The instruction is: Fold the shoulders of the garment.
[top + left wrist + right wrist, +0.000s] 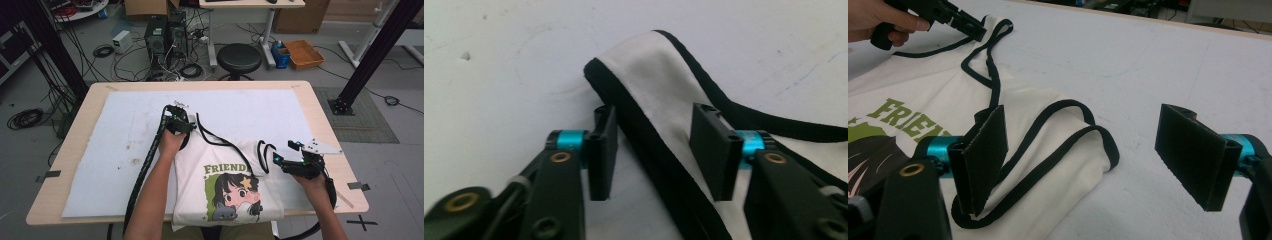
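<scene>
The left gripper (654, 150) straddles the black-trimmed shoulder strap (649, 80) of the white tank top (225, 185), jaws partly closed with gaps at both pads, so nothing is pinched. The right gripper (1093, 160) stands wide open, the other strap (1068, 130) lying by its left jaw. The top's hem hangs off the table (320, 100), out of sight.

Readable text: one word on the shirt print.
White top (227, 187) on the table: green capitals "FRIEND" over the cartoon picture; the right gripper view shows "FRIEN", the rest cut off.
</scene>
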Tool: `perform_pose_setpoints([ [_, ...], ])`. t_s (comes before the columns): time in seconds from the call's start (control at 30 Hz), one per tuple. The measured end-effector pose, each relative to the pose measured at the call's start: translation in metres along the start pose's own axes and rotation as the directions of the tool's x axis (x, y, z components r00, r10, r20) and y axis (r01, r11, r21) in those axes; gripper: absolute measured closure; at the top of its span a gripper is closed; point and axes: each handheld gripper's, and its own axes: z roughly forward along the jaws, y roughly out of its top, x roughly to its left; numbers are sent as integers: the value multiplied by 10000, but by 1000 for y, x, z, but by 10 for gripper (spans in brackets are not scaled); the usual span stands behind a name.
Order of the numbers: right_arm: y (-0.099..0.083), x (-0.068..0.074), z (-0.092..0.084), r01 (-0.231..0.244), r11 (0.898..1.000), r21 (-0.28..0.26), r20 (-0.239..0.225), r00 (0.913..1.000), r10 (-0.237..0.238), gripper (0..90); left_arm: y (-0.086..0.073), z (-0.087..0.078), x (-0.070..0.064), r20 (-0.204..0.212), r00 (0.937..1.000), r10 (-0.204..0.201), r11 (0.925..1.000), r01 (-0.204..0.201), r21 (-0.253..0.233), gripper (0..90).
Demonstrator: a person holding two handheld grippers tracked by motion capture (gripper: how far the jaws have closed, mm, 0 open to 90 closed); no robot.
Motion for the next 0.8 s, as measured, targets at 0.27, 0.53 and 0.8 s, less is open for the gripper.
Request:
perform_pose_setpoints([
  [0.27, -1, -2, -3, -108, 9999, -64, 18, 9999, 108, 209, -5, -3, 2, 1141, 9908, -732, 9949, 805, -603, 853],
  [0.53, -2, -4, -6, -236, 9996, -149, 63, 9997, 237, 209, -18, -39, 2, 3861, 9222, -192, 9525, 1343, -2735, 854],
  [0.8, -1, -1, -7, -178, 9996, -205, 13, 9998, 178, 209, -64, -74, 0, 5533, 8259, 1086, 9494, 789, -3040, 854],
])
